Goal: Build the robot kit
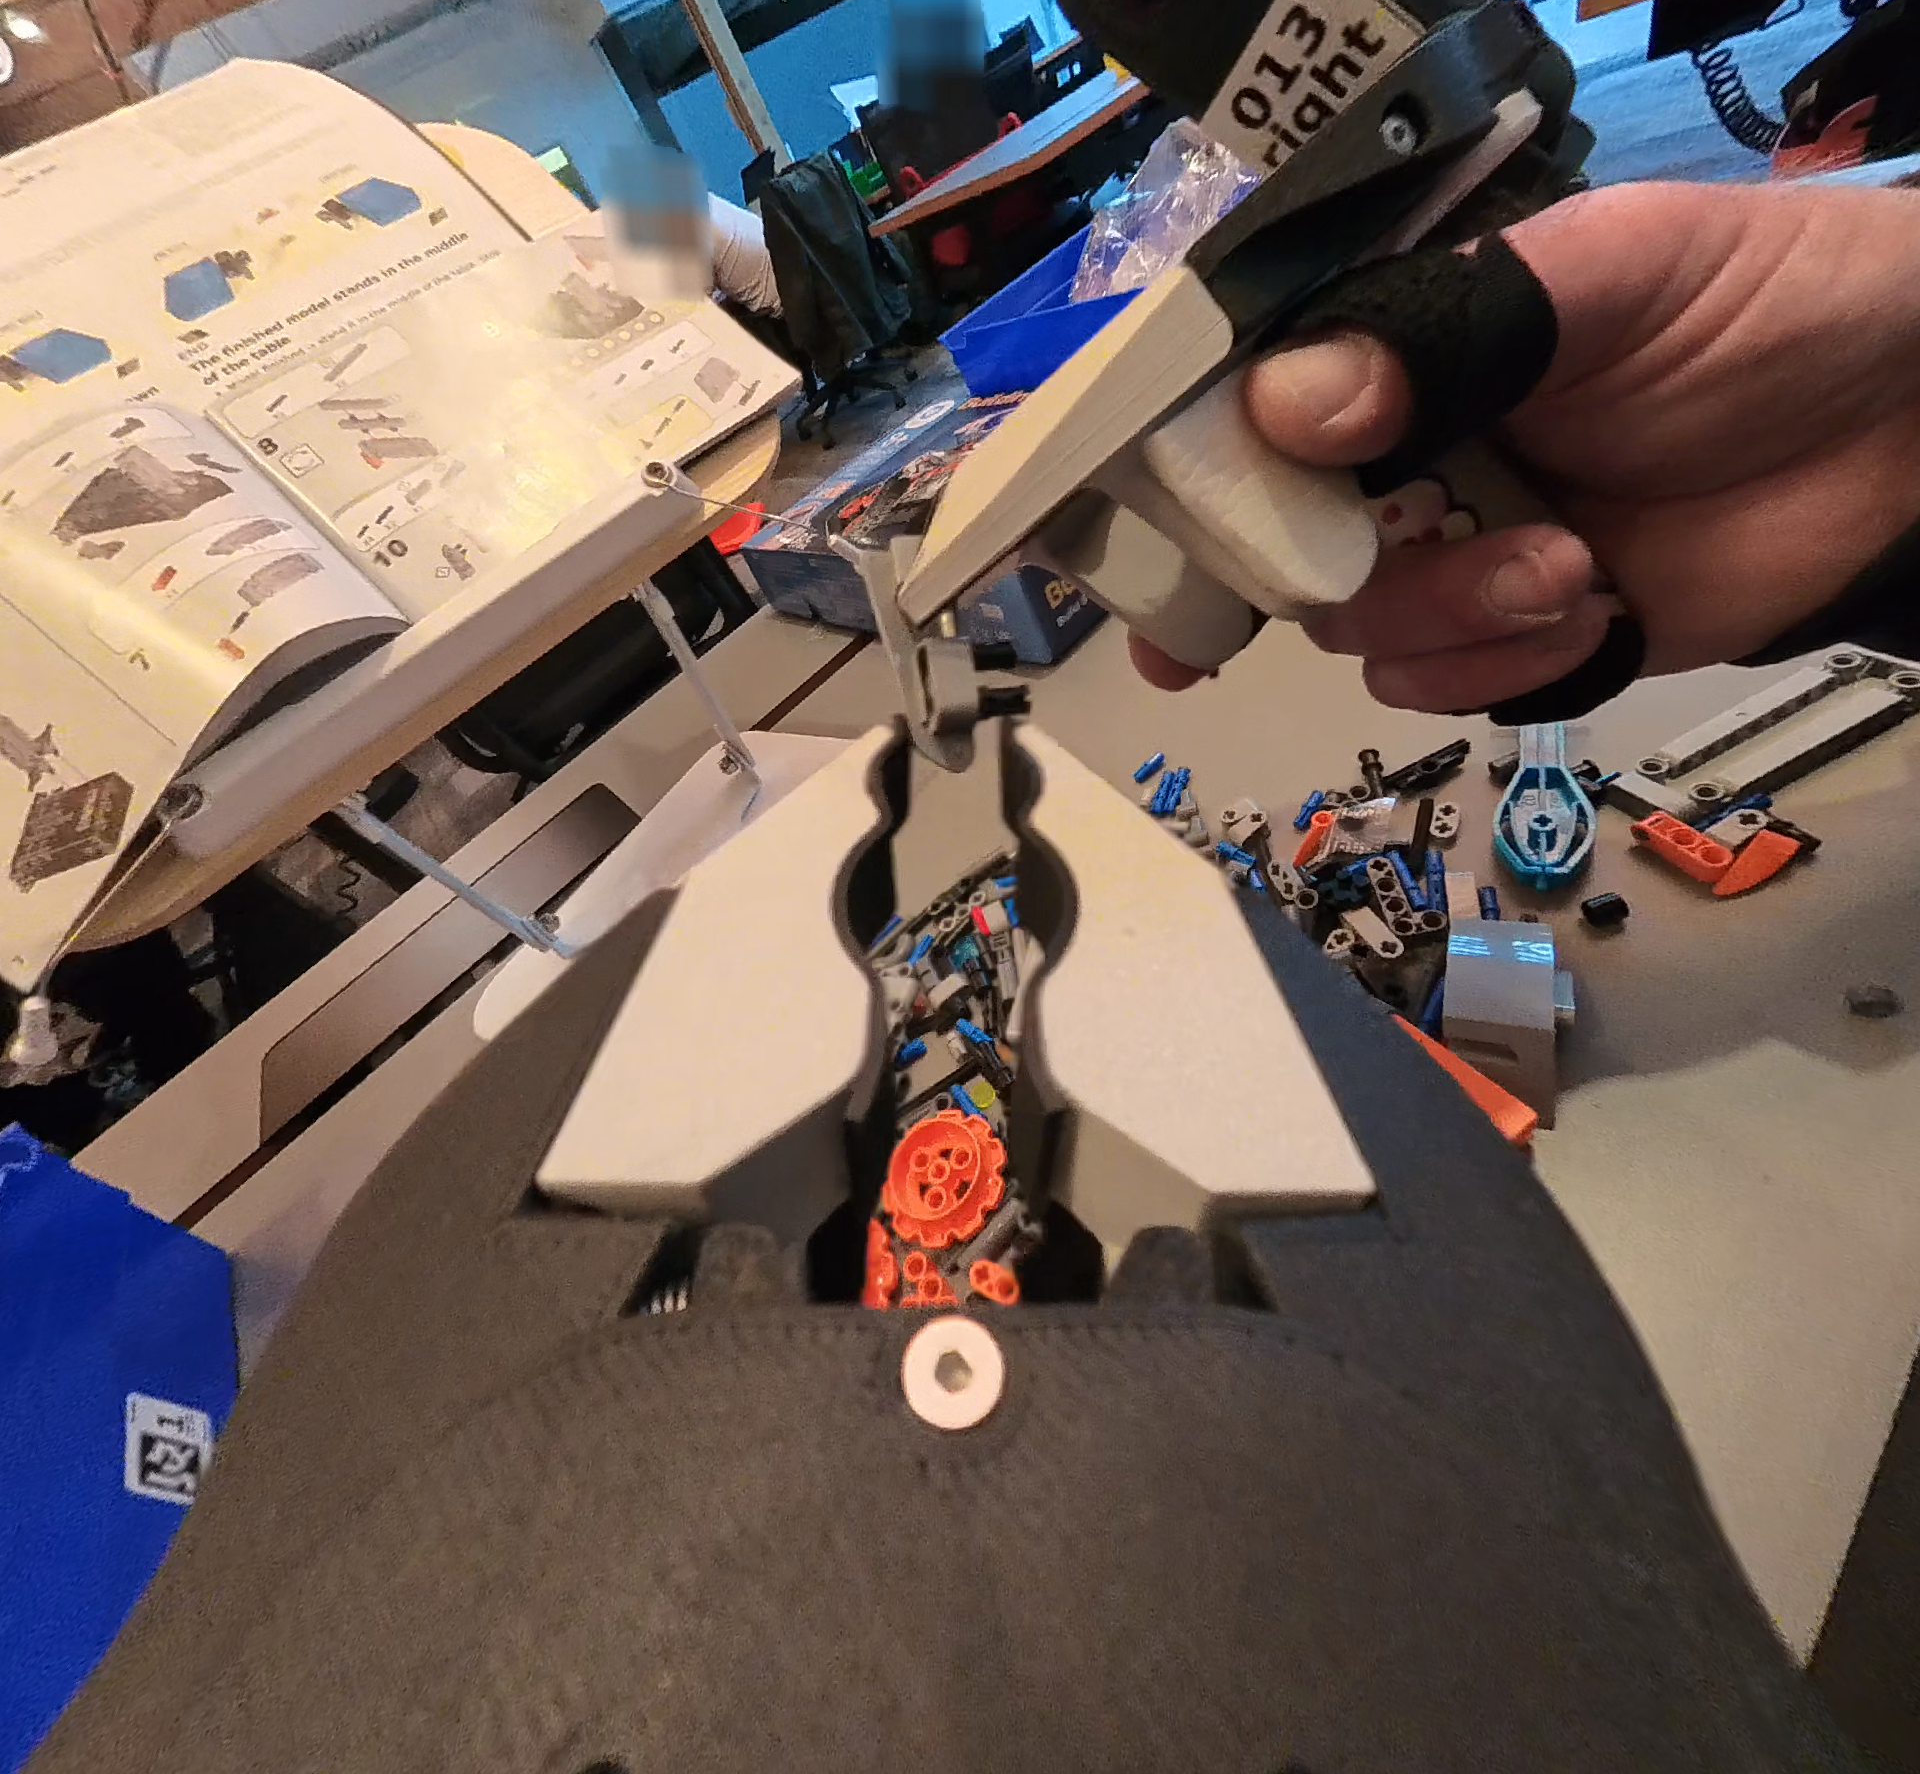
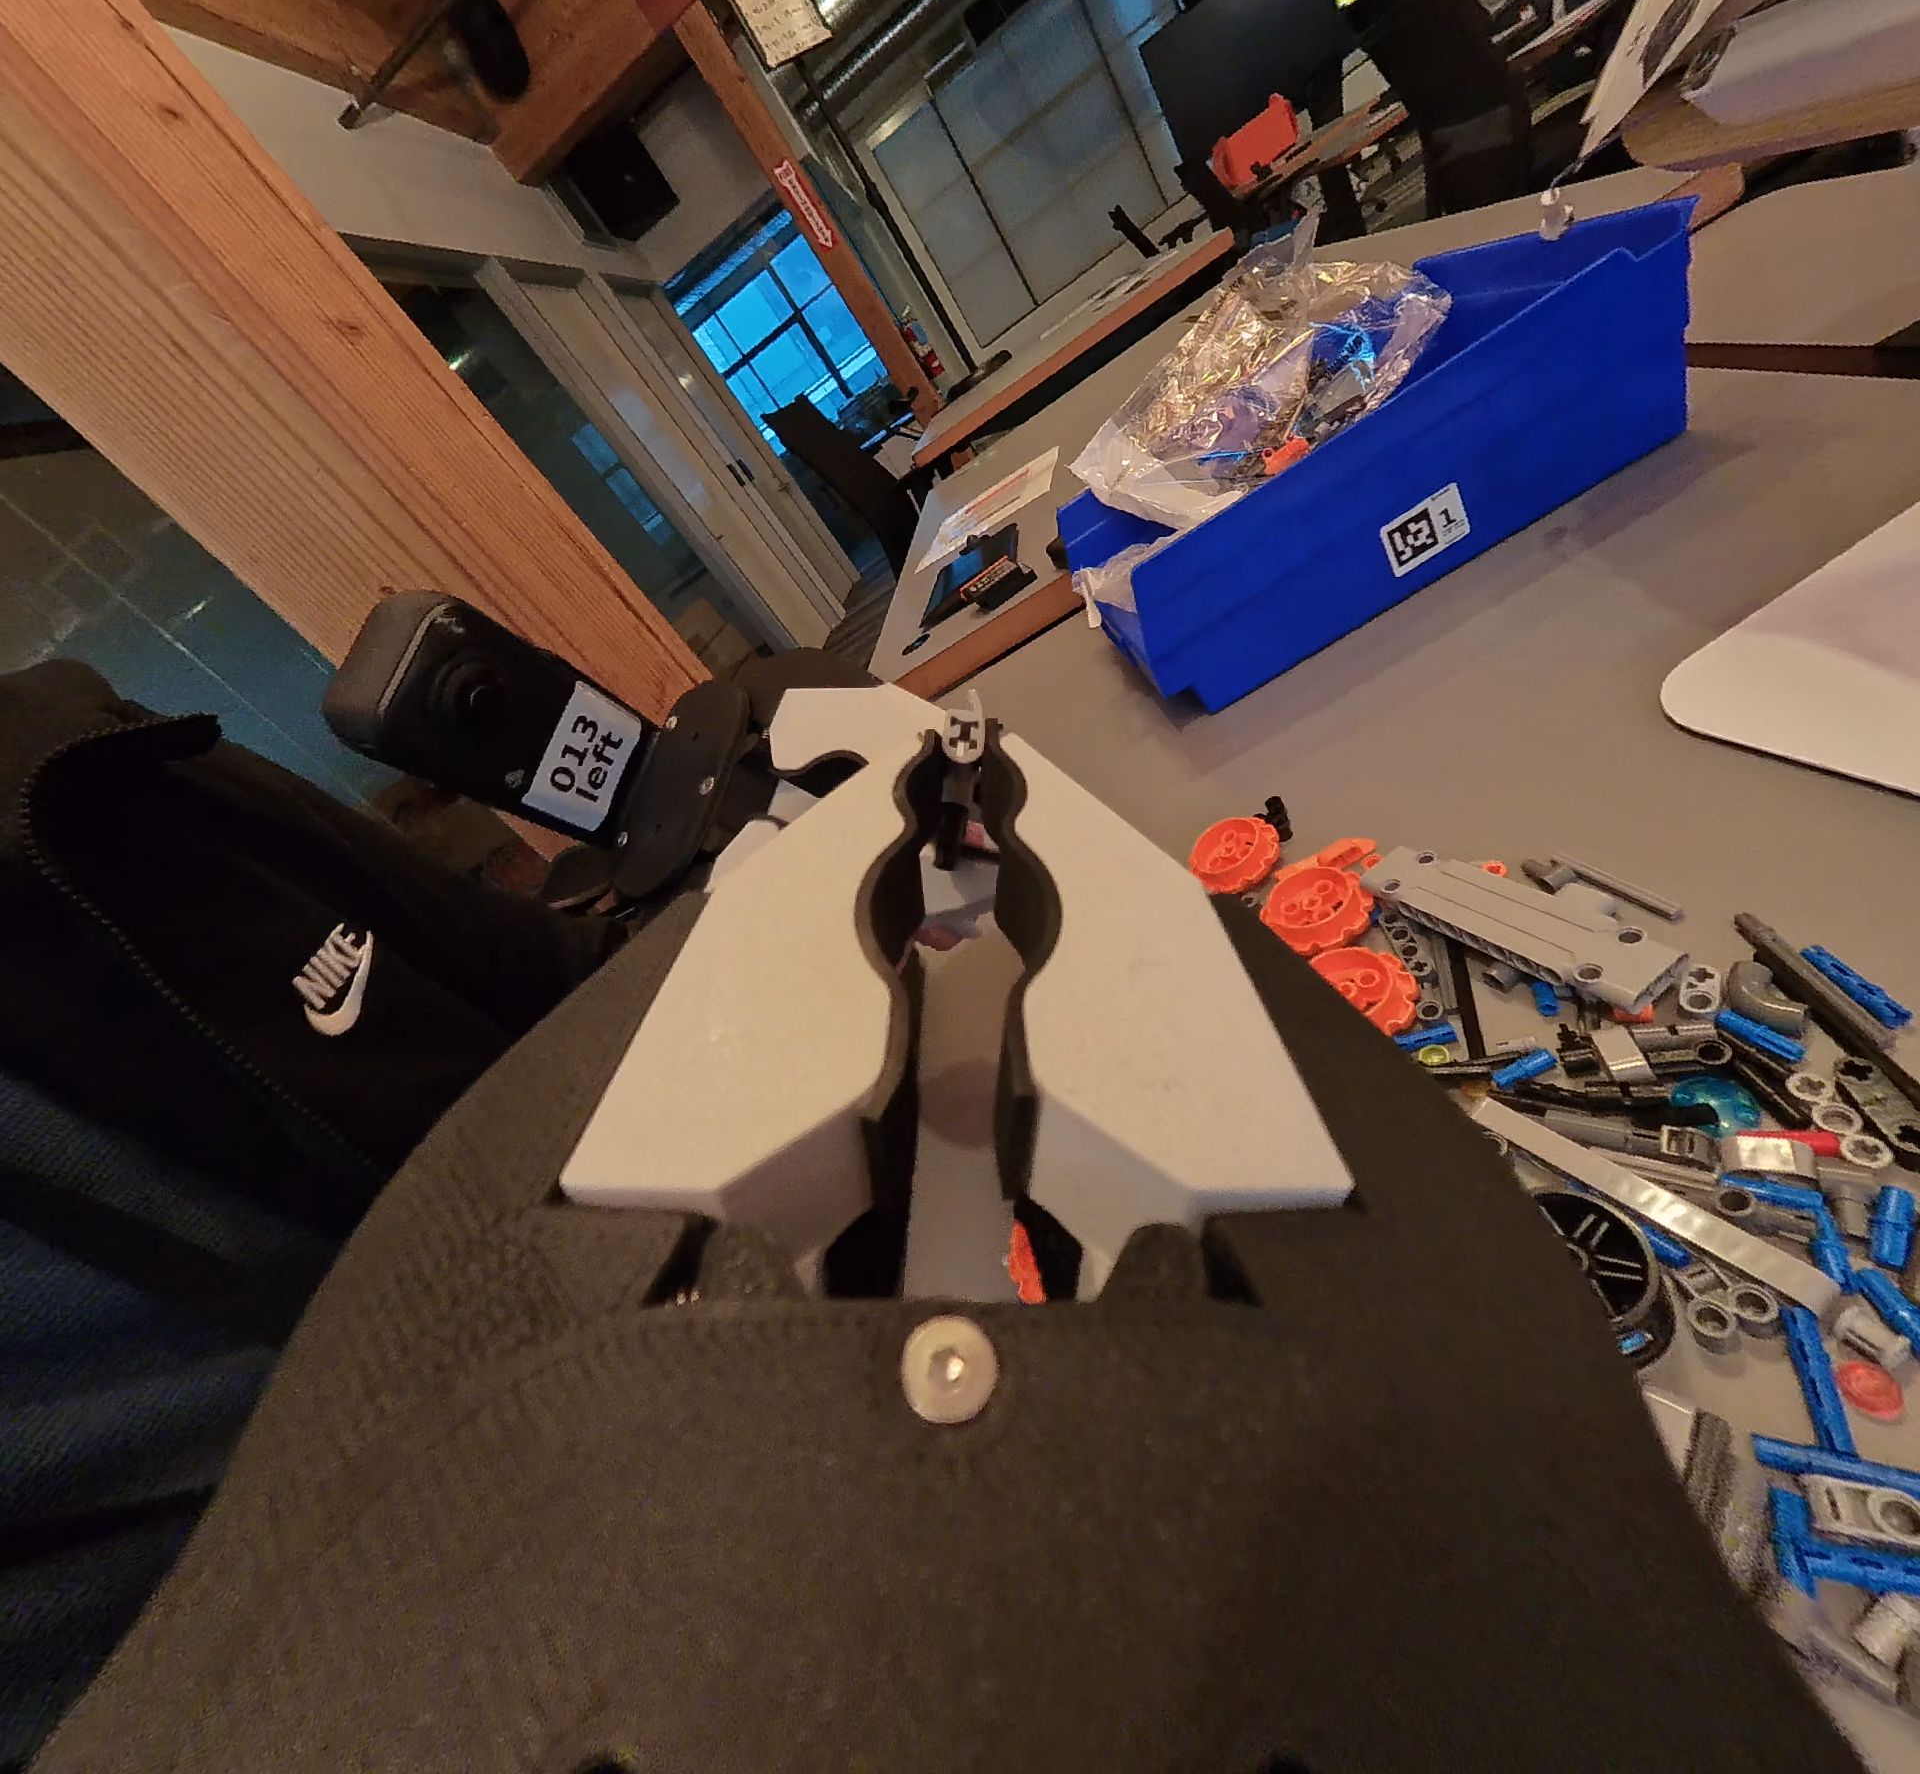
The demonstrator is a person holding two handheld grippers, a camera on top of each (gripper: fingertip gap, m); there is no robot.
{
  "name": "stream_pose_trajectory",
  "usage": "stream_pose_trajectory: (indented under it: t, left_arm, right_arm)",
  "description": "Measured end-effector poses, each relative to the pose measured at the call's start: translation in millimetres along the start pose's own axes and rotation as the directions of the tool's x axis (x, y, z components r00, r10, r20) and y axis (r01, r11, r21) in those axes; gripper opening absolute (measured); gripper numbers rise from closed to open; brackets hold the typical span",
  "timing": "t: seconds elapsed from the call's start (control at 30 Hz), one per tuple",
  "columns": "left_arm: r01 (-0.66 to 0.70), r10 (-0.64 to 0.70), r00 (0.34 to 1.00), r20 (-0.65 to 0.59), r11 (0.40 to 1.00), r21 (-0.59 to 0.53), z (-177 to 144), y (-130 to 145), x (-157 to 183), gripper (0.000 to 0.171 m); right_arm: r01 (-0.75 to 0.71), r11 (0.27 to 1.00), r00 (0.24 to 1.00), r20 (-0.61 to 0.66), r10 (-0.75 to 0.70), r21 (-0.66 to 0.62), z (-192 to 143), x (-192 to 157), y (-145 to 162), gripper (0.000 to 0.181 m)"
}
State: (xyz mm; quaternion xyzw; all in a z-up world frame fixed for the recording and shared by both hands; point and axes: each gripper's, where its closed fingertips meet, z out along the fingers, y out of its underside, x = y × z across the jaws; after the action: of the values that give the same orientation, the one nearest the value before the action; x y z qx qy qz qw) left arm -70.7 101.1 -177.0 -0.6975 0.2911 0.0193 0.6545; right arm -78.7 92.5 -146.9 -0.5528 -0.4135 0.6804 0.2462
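Above the loose parts pile [image 1: 1382,883] on the table [image 1: 1714,1153], left gripper [image 1: 951,748] and right gripper [image 1: 925,675] meet, jaws narrow, each pinching a small grey-and-black piece [image 1: 961,685]; alignment should be steady.

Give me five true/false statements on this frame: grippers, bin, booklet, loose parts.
1. The two grippers are far apart. False: the left gripper and right gripper meet tip to tip at a small grey-and-black part.
2. The blue bin holds a crumpled clear plastic bag. True.
3. The instruction booklet lies closed and flat. False: it is open, propped on a stand.
4. Orange gears lie on the table among loose parts. True.
5. The left gripper's jaws are wide open. False: they are nearly closed on the part.
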Motion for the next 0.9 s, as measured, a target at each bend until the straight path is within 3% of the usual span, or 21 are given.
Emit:
stream_pose_trajectory:
  t: [0.07,0.13,0.27,0.57,0.9]
  left_arm:
    - [0.009,-0.009,1.0,-0.011,1.0,0.007,2.2,0.2,1.6,0.033]
    - [0.006,-0.006,1.0,-0.02,1.0,-0.005,5.3,2.2,4.0,0.042]
    - [-0.011,0.011,1.0,-0.016,1.0,0.003,3.6,0.8,3.9,0.021]
    - [-0.006,0.006,1.0,-0.02,1.0,-0.021,0.5,2.9,2.8,0.019]
    - [0.058,-0.06,0.996,-0.07,0.998,-0.029,4.3,9.7,3.3,0.02]
  right_arm:
    - [-0.01,1.0,1.0,-0.006,0.01,0.01,-2.4,3.7,-1.3,0.004]
    - [-0.01,1.0,1.0,-0.005,0.01,0.005,-3.1,4.3,-1.0,0.004]
    - [0.034,0.998,0.999,-0.023,-0.035,-0.048,2.2,3.1,7.3,0.004]
    - [0.055,0.996,0.998,-0.02,-0.056,-0.067,3.3,1.3,9.7,0.004]
    - [-0.041,0.999,0.999,-0.012,0.041,-0.025,-1.9,10.4,5.7,0.006]
